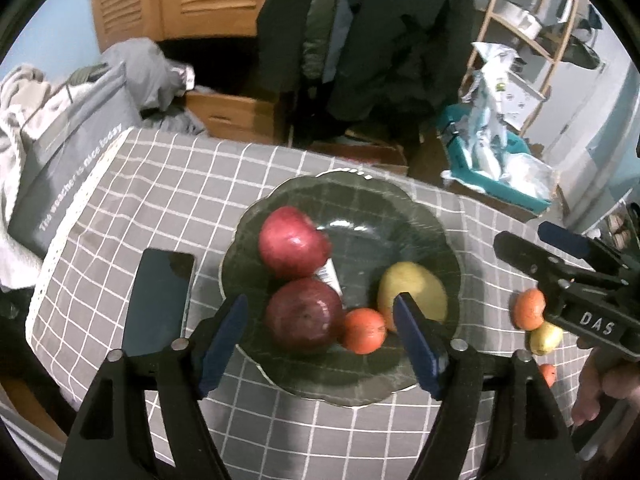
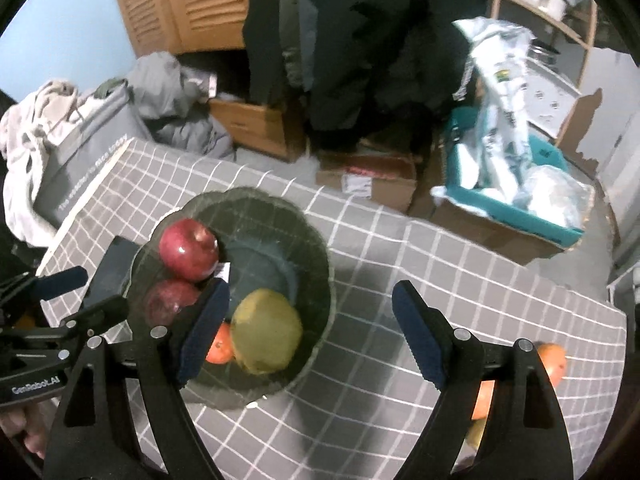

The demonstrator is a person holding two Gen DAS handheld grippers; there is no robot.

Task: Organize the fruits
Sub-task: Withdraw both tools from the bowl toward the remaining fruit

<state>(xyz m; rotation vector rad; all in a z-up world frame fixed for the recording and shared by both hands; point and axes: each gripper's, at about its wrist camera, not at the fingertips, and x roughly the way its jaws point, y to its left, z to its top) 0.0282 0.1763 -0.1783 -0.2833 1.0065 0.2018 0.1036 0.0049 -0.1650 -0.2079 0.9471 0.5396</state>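
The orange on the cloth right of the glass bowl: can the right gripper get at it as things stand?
Probably yes. The orange lies loose on the tablecloth, outside the bowl. The right gripper is open and empty. A small yellow fruit touches it, so come from above.

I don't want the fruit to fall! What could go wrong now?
The bowl is already crowded with two apples, a pear and an orange; another fruit dropped in might knock one out. The loose orange and small fruit beside the bowl sit near the table edge, so a nudge could roll them off.
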